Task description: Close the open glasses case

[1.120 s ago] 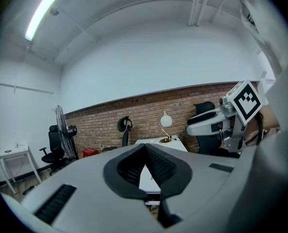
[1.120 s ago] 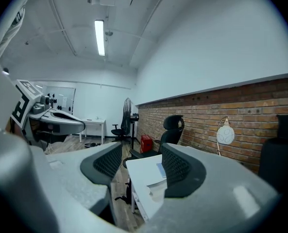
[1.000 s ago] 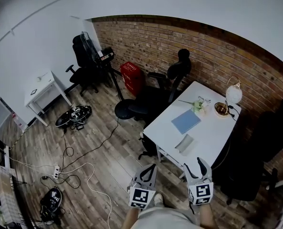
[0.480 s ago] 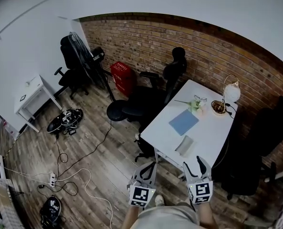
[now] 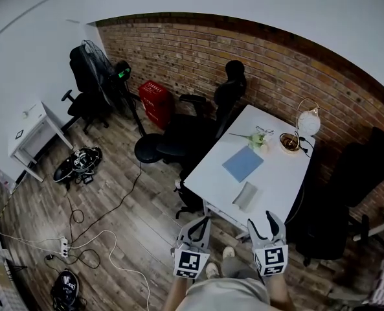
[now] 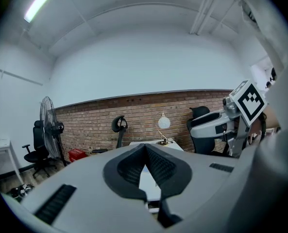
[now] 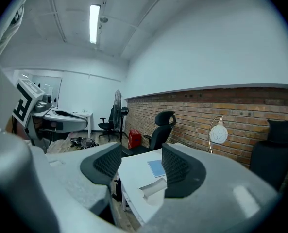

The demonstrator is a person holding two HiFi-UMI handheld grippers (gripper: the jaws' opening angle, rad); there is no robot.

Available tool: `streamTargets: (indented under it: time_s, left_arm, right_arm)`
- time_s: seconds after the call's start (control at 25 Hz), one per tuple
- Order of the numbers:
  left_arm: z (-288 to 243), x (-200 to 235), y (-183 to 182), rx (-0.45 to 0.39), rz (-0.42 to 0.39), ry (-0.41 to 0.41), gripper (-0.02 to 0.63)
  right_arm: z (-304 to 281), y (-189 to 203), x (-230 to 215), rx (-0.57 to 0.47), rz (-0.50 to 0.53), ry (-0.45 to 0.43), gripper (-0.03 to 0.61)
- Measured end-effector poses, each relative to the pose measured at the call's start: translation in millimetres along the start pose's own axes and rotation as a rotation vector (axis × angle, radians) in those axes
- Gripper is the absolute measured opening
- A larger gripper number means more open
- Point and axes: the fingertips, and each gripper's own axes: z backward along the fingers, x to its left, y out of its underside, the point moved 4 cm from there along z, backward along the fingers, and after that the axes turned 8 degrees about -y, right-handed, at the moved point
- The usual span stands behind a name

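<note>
A: Where is the glasses case to be found?

B: It is seen lying on the white tabletop, near the edge closest to the grippers. A blue sheet is laid just beyond it. In the right gripper view the grey case is framed between the two jaws, but only by line of sight. It is not touched.

A: How is the right gripper held?

B: Its jaws are spread apart and nothing is held between them. It is carried above the wooden floor, short of the tabletop's near edge and well apart from the case.

A: And the left gripper?

B: Its jaws are pressed together, pad against pad, as is shown in the left gripper view. Nothing is pinched. It is held just beside the right one, also short of the tabletop.

A: Can the lid of the case be judged?

B: In the right gripper view a grey upper flap is seen lifted off a paler lower part. More cannot be told at that size.

A: What else is placed there?

B: A globe lamp and a small bowl are set at the far end, by the brick wall. A black office chair is drawn up at the tabletop's left side.
</note>
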Motion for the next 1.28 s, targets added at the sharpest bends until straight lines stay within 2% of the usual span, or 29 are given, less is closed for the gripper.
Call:
streamTargets:
  time_s: [0.6,1.28]
  left_arm:
    - [-29,-5,1,-0.005,-0.027,0.074,0.002]
    - [-117,-15,12,0.052,-0.036,0.184,0.003]
  right_arm:
    - [-9,12,-16,0.011,-0.029,0.064,0.259]
    - [-56,41,-73,0.086,-0.114,0.127,0.259]
